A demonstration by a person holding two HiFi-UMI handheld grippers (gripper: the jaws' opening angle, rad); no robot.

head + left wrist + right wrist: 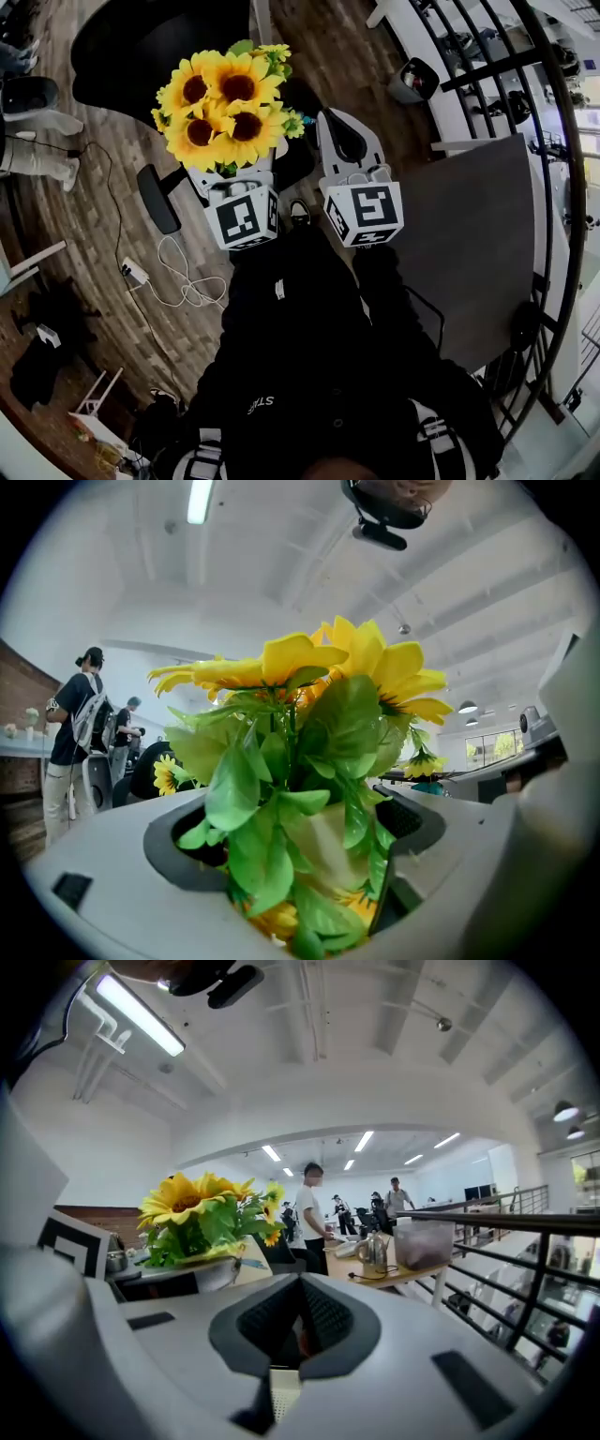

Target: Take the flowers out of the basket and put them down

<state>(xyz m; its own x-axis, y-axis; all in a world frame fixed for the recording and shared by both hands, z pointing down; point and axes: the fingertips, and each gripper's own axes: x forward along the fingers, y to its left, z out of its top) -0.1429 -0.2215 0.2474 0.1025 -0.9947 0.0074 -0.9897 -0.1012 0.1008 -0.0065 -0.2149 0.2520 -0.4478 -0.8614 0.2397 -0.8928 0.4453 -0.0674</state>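
Observation:
A bunch of yellow sunflowers [223,108] with green leaves stands upright out of my left gripper [236,167], held in the air in front of the person's dark torso. In the left gripper view the leaves and stems [309,761] fill the gap between the wide-set jaws of the left gripper [300,841], which is shut on them. My right gripper [344,131] is just to the right, points the same way, and is shut with nothing in it [300,1321]. The right gripper view shows the flowers [202,1218] at its left. No basket is in view.
A grey tabletop [469,244] lies to the right, with a black railing [555,187] beyond it. A black chair [157,197] and a white cable [183,281] are on the wood floor at left. A person's legs [33,141] show at the left edge.

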